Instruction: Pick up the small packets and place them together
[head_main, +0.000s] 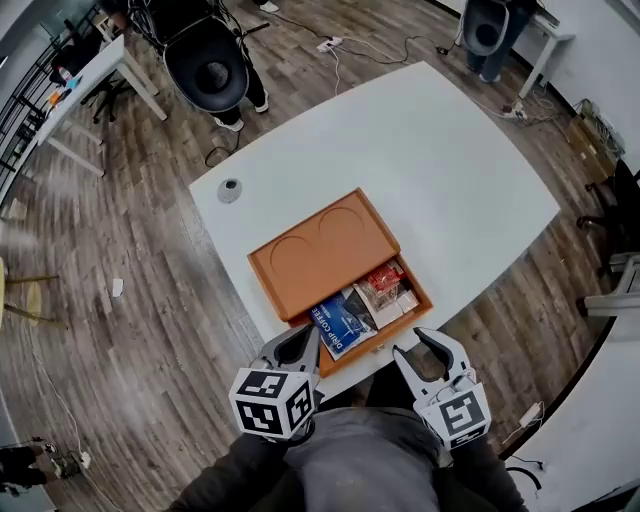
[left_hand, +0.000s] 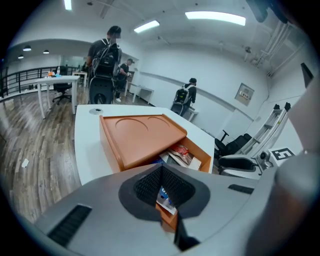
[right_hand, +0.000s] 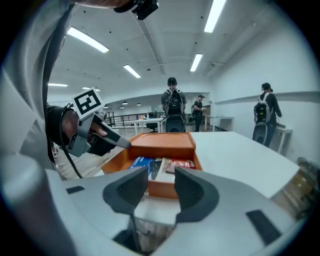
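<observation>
Small grey disc (head_main: 230, 190) on white table (head_main: 450, 150), wood floor (head_main: 120, 330) around

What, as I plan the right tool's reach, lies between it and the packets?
Right gripper view: between right tool and packets, only the orange tray's near wall and bare white table.

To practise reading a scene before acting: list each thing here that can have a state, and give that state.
orange box: lid slid part-way, one end open.
blue packet: lying flat in the open end.
red packet: lying in the open end.
left gripper: shut, tips together, nothing held.
right gripper: open, empty.
</observation>
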